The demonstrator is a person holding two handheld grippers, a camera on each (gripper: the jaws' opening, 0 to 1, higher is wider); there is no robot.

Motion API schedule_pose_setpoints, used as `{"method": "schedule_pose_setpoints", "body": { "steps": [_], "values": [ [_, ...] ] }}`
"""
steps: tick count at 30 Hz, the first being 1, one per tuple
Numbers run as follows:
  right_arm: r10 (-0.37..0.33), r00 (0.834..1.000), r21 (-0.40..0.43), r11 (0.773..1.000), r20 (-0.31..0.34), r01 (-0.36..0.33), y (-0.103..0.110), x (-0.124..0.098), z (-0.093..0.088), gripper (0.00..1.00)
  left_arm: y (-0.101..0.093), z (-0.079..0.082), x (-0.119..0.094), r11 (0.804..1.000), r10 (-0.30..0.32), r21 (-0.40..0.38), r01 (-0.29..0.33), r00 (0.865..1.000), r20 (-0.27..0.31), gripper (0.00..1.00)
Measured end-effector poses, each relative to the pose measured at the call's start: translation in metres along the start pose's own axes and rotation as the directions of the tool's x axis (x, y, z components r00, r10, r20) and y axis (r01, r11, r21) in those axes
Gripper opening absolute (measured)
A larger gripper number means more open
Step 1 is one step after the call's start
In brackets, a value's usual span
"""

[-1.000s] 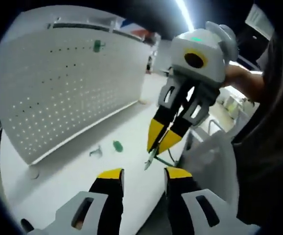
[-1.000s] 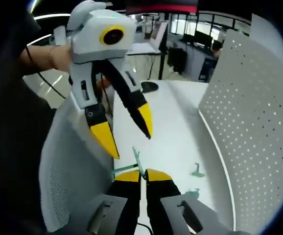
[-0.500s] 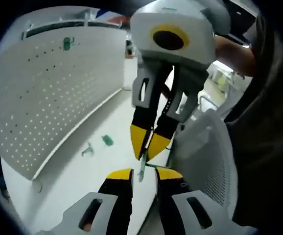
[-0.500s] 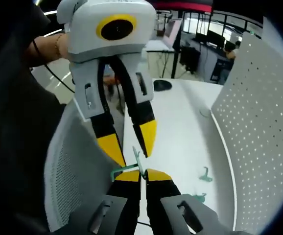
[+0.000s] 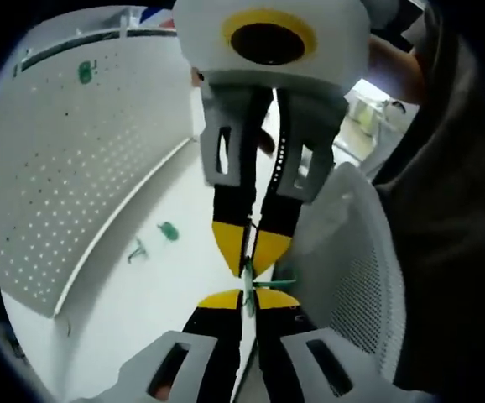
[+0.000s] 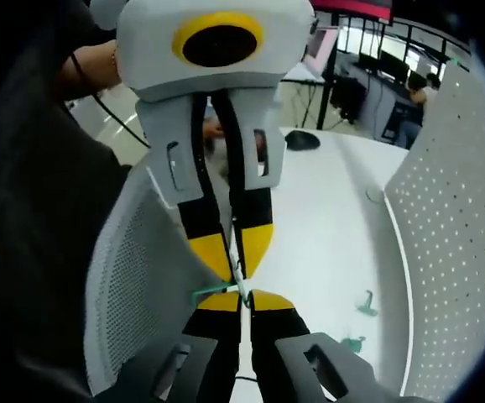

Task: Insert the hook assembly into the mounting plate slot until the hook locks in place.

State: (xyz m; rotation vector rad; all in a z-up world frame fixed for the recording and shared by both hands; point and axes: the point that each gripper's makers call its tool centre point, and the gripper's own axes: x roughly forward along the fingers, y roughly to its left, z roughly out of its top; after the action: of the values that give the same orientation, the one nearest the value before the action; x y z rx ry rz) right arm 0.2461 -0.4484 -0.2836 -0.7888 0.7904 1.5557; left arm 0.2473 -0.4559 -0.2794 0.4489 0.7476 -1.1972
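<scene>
left tool (image 5: 248,295) – clamps green hook (image 5: 249,275) | right tool (image 6: 243,295) – clamps it too

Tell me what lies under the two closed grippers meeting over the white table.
Below the left gripper and right gripper, pinching a thin green wire hook, lies white tabletop with two small green pieces; the grippers cover what is directly beneath.

White mesh chair back (image 5: 356,252) near table edge (dark round object (image 6: 303,140) farther along table).
</scene>
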Motion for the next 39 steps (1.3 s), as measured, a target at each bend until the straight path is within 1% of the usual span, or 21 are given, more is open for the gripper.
{"method": "schedule_pose_setpoints", "body": {
  "steps": [1, 3, 4, 8, 11, 13, 16, 18, 21, 23, 24, 26, 27, 29, 31, 33, 34, 36, 37, 38, 39],
  "values": [
    [0.004, 1.0, 0.002, 1.0, -0.001, -0.004, 0.0, 0.0, -0.001, 0.01, 0.0, 0.0, 0.001, 1.0, -0.007, -0.005, 0.007, 1.0, 0.005, 0.03],
    [0.013, 1.0, 0.021, 1.0, 0.005, -0.013, 0.0, 0.001, -0.003, 0.01, -0.002, -0.001, 0.003, 0.996, -0.032, -0.088, 0.034, 0.999, 0.022, 0.03],
    [0.017, 1.0, 0.03, 0.999, 0.007, -0.017, 0.001, 0.001, -0.004, 0.02, -0.003, -0.001, 0.004, 0.994, -0.041, -0.103, 0.043, 0.999, 0.025, 0.03],
    [0.012, 0.998, 0.068, 0.998, 0.061, -0.016, -0.001, 0.003, -0.002, 0.02, 0.002, -0.003, 0.0, 0.994, -0.035, -0.104, 0.037, 0.999, 0.025, 0.02],
    [0.012, 0.998, 0.09, 0.996, 0.055, -0.017, -0.005, 0.001, -0.004, 0.02, 0.003, -0.004, 0.001, 0.994, -0.031, -0.106, 0.033, 0.999, 0.019, 0.02],
    [0.001, 0.999, 0.101, 0.995, 0.051, -0.006, -0.009, -0.002, -0.006, 0.02, 0.007, -0.01, 0.002, 0.993, -0.021, -0.115, 0.021, 1.0, 0.001, 0.02],
    [-0.039, 0.998, 0.098, 0.995, 0.048, 0.034, -0.019, -0.009, -0.012, 0.02, 0.015, -0.013, 0.0, 0.985, 0.004, -0.173, -0.002, 1.0, 0.009, 0.02],
    [-0.077, 0.994, 0.101, 0.993, 0.076, 0.069, -0.027, -0.015, -0.013, 0.0, 0.022, -0.014, -0.003, 0.979, 0.027, -0.205, -0.023, 0.999, 0.017, 0.02],
    [-0.145, 0.98, 0.194, 0.974, 0.135, 0.117, -0.039, -0.023, -0.014, 0.0, 0.037, -0.015, -0.009, 0.964, 0.091, -0.253, -0.081, 0.995, 0.029, 0.02],
    [-0.182, 0.972, 0.244, 0.959, 0.15, 0.142, -0.044, -0.029, -0.015, 0.0, 0.051, -0.014, -0.014, 0.944, 0.145, -0.307, -0.123, 0.988, 0.047, 0.02],
    [-0.198, 0.968, 0.254, 0.955, 0.157, 0.155, -0.046, -0.032, -0.016, 0.0, 0.06, -0.016, -0.019, 0.919, 0.188, -0.361, -0.16, 0.981, 0.044, 0.02],
    [-0.239, 0.955, 0.248, 0.949, 0.173, 0.193, -0.05, -0.039, -0.016, 0.0, 0.074, -0.019, -0.025, 0.897, 0.245, -0.391, -0.208, 0.968, 0.048, 0.02],
    [-0.261, 0.949, 0.247, 0.945, 0.178, 0.213, -0.051, -0.042, -0.017, 0.0, 0.077, -0.018, -0.026, 0.89, 0.257, -0.404, -0.212, 0.965, 0.059, 0.02],
    [-0.294, 0.94, 0.256, 0.935, 0.171, 0.246, -0.052, -0.044, -0.019, 0.0, 0.085, -0.019, -0.031, 0.863, 0.286, -0.455, -0.222, 0.955, 0.077, 0.02],
    [-0.326, 0.929, 0.269, 0.924, 0.178, 0.273, -0.054, -0.048, -0.018, 0.0, 0.091, -0.018, -0.037, 0.859, 0.317, -0.45, -0.245, 0.944, 0.091, 0.02],
    [-0.348, 0.912, 0.326, 0.906, 0.217, 0.269, -0.056, -0.051, -0.013, 0.0, 0.094, -0.011, -0.042, 0.858, 0.334, -0.45, -0.248, 0.934, 0.122, 0.02],
    [-0.352, 0.905, 0.353, 0.9, 0.24, 0.257, -0.055, -0.054, -0.01, 0.0, 0.097, -0.006, -0.044, 0.855, 0.349, -0.455, -0.25, 0.925, 0.148, 0.02],
    [-0.354, 0.9, 0.372, 0.895, 0.254, 0.247, -0.055, -0.057, -0.007, 0.0, 0.1, -0.001, -0.05, 0.843, 0.373, -0.474, -0.255, 0.912, 0.171, 0.02],
    [-0.364, 0.894, 0.381, 0.89, 0.261, 0.251, -0.057, -0.06, -0.006, 0.0, 0.103, 0.002, -0.053, 0.838, 0.39, -0.478, -0.264, 0.902, 0.186, 0.02],
    [-0.382, 0.885, 0.391, 0.882, 0.266, 0.262, -0.059, -0.063, -0.004, 0.0, 0.105, 0.005, -0.056, 0.834, 0.404, -0.48, -0.272, 0.893, 0.197, 0.02],
    [-0.412, 0.866, 0.422, 0.864, 0.283, 0.274, -0.064, -0.068, 0.001, 0.0, 0.106, 0.007, -0.058, 0.831, 0.41, -0.486, -0.272, 0.889, 0.203, 0.02]
  ]
}}
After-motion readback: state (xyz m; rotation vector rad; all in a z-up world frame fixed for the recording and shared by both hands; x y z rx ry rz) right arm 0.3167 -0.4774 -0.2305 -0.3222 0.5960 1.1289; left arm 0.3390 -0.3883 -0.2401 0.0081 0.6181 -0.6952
